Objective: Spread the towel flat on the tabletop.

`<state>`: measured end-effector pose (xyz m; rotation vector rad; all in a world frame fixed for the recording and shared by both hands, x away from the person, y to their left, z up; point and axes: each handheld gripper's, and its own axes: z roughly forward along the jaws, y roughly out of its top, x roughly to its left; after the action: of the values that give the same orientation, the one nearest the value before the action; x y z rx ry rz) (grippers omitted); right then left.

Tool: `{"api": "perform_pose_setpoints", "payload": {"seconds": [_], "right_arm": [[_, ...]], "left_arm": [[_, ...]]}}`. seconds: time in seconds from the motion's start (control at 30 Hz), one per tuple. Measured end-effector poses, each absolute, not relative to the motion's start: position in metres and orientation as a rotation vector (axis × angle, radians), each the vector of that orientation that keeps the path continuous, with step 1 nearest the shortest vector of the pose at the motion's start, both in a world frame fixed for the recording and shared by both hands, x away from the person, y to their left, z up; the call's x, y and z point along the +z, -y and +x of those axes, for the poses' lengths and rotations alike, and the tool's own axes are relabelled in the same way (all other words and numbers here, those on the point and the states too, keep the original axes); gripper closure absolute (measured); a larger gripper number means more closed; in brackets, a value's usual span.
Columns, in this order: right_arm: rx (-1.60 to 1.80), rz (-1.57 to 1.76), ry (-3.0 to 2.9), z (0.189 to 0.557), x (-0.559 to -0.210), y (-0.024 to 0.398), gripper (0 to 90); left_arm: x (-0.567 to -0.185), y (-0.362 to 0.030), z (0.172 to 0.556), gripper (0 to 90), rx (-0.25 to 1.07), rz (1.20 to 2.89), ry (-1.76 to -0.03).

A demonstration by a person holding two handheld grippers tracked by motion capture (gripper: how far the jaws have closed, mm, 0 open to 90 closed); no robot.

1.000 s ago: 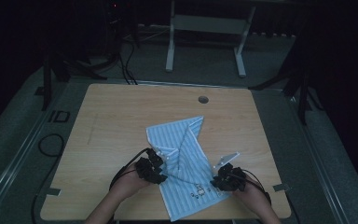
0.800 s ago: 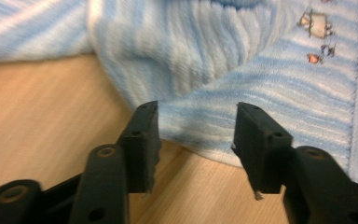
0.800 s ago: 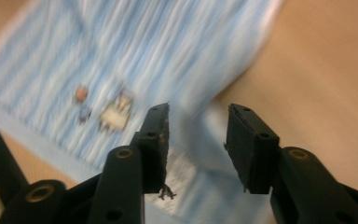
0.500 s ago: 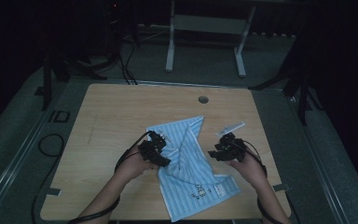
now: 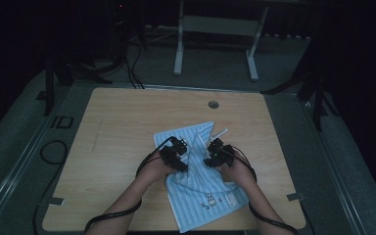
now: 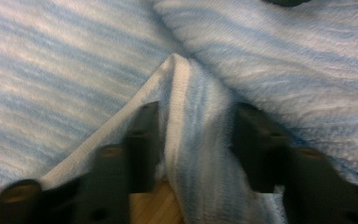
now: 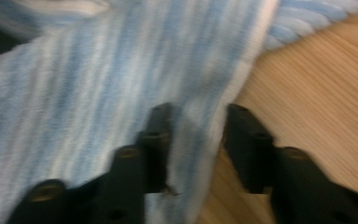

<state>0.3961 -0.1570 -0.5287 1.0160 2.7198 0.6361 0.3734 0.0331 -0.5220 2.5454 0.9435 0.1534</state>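
On the wooden counter (image 5: 127, 122) one blue-striped towel (image 5: 200, 196) is spread, its far part doubled over toward the middle. At the left, the left claw (image 5: 180, 155) is half closed on a raised fold of the towel (image 6: 191, 121), the cloth bunched between its jaws, which have just been closing. At the right, the right claw (image 5: 211, 155) is likewise half closed around the towel's white-hemmed edge (image 7: 200, 116), its jaws also just closing. Both edges are judged to be held so that the towel can be folded evenly. Two claws and one towel are counted.
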Motion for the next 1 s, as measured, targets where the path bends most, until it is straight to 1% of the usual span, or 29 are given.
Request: {"api": "perform_pose_setpoints", "payload": {"seconds": [0.07, 0.1, 0.17, 0.23, 0.3, 0.33, 0.4, 0.43, 0.5, 0.57, 0.6, 0.7, 0.77, 0.8, 0.97, 1.0], "right_arm": [[0.642, 0.99, -2.739, 0.393, -0.528, 0.154, 81.9], [0.633, 0.974, -2.73, 0.392, -0.528, 0.153, 85.5], [0.695, 1.012, -2.709, 0.394, -0.522, 0.159, 87.0], [0.717, 1.027, -2.688, 0.395, -0.517, 0.164, 87.0], [0.775, 1.072, -2.634, 0.395, -0.5, 0.182, 87.4], [0.775, 1.072, -2.634, 0.395, -0.5, 0.182, 87.4], [0.82, 1.103, -2.584, 0.393, -0.484, 0.199, 87.4], [0.82, 1.103, -2.584, 0.393, -0.484, 0.199, 87.4], [0.839, 1.121, -2.559, 0.391, -0.476, 0.208, 87.3], [0.864, 1.135, -2.572, 0.386, -0.473, 0.216, 87.2], [0.877, 1.14, -2.575, 0.383, -0.473, 0.218, 87.1], [0.876, 1.149, -2.599, 0.376, -0.481, 0.222, 87.2], [0.821, 1.166, -2.612, 0.373, -0.493, 0.222, 87.1], [0.821, 1.166, -2.612, 0.373, -0.493, 0.222, 87.1], [0.73, 1.188, -2.654, 0.373, -0.522, 0.218, 86.7], [0.73, 1.188, -2.654, 0.373, -0.522, 0.218, 86.7]], "left_arm": [[-0.52, -0.035, 0.373, 77.2, 0.161, 2.516, -0.958], [-0.519, -0.037, 0.374, 83.9, 0.153, 2.504, -0.962], [-0.514, -0.043, 0.377, 86.3, 0.187, 2.477, -0.991], [-0.507, -0.055, 0.38, 86.3, 0.203, 2.426, -1.036], [-0.499, -0.069, 0.381, 86.4, 0.23, 2.369, -1.079], [-0.495, -0.077, 0.38, 86.4, 0.234, 2.334, -1.101], [-0.489, -0.092, 0.377, 86.3, 0.257, 2.281, -1.135], [-0.487, -0.098, 0.374, 86.3, 0.271, 2.256, -1.148], [-0.485, -0.108, 0.368, 86.2, 0.273, 2.224, -1.169], [-0.486, -0.114, 0.361, 86.0, 0.243, 2.199, -1.175], [-0.489, -0.116, 0.357, 86.0, 0.223, 2.176, -1.183], [-0.498, -0.115, 0.349, 85.9, 0.194, 2.179, -1.179], [-0.505, -0.112, 0.346, 85.5, 0.168, 2.204, -1.17], [-0.509, -0.11, 0.345, 85.5, 0.149, 2.212, -1.166], [-0.527, -0.106, 0.35, 85.6, 0.127, 2.263, -1.177], [-0.53, -0.106, 0.353, 85.6, 0.124, 2.265, -1.184]]}}
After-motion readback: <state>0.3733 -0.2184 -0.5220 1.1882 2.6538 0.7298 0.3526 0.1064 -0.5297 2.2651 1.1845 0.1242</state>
